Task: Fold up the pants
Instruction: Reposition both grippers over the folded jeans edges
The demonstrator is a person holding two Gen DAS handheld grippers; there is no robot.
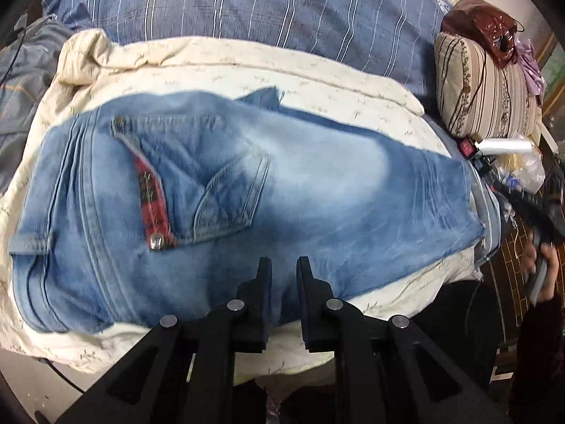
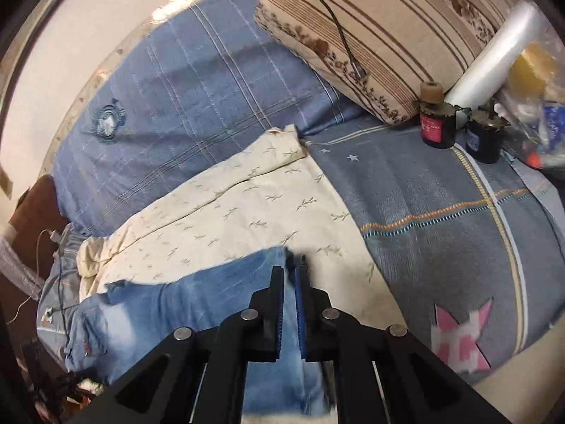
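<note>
Light blue jeans [image 1: 247, 190] lie folded on a cream quilt [image 1: 247, 67], waistband at the left, a back pocket and red plaid trim showing. My left gripper [image 1: 284, 265] hovers over the near edge of the jeans, its jaws a narrow gap apart and empty. In the right wrist view the jeans [image 2: 197, 304] stretch to the lower left. My right gripper [image 2: 289, 272] is shut on the folded end of the jeans, denim pinched between its fingers over the cream quilt [image 2: 229, 212].
A blue striped duvet [image 1: 247, 0] lies behind the quilt. A striped pillow [image 2: 370, 35], two dark jars [image 2: 436, 123], a plastic roll [image 2: 494, 49] and bags sit at the right. A grey bedsheet [image 2: 441, 212] lies under the quilt.
</note>
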